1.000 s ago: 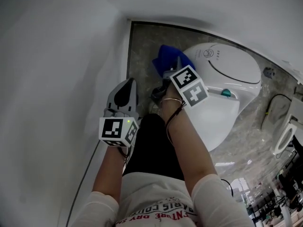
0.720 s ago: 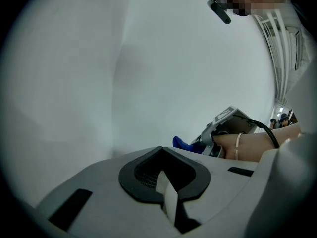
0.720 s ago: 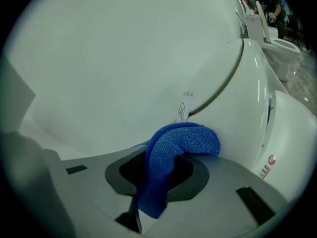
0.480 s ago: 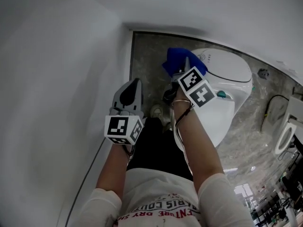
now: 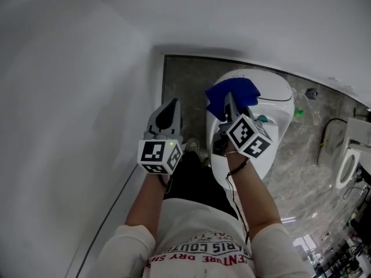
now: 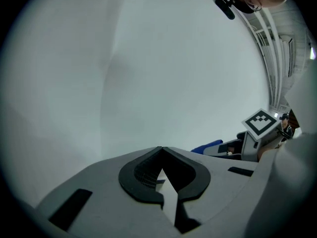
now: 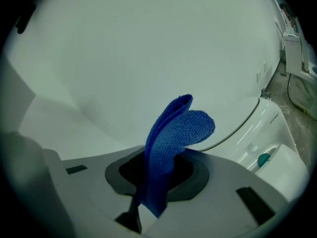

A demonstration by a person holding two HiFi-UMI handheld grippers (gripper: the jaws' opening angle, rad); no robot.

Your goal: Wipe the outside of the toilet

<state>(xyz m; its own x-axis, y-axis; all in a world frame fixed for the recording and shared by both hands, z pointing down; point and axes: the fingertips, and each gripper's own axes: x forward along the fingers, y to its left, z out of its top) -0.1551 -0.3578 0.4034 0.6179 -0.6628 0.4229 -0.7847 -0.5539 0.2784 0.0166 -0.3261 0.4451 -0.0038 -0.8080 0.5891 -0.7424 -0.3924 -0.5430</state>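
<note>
My right tongs (image 7: 158, 178) are pinching the blue cloth (image 7: 178, 125) | my left tongs (image 6: 162, 151) are hanging closed, empty | my arm (image 5: 255, 198) is covering the toilet (image 5: 277, 100)'s near edge.

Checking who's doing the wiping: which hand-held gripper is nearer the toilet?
Right. The right hand-held gripper, clamping the blue cloth, is over the toilet at its near edge. The left hand-held gripper, shut and empty, is off to its side, by the wall.

Red lettering on the person's white shirt (image 5: 197, 252) is too warped to read.
</note>
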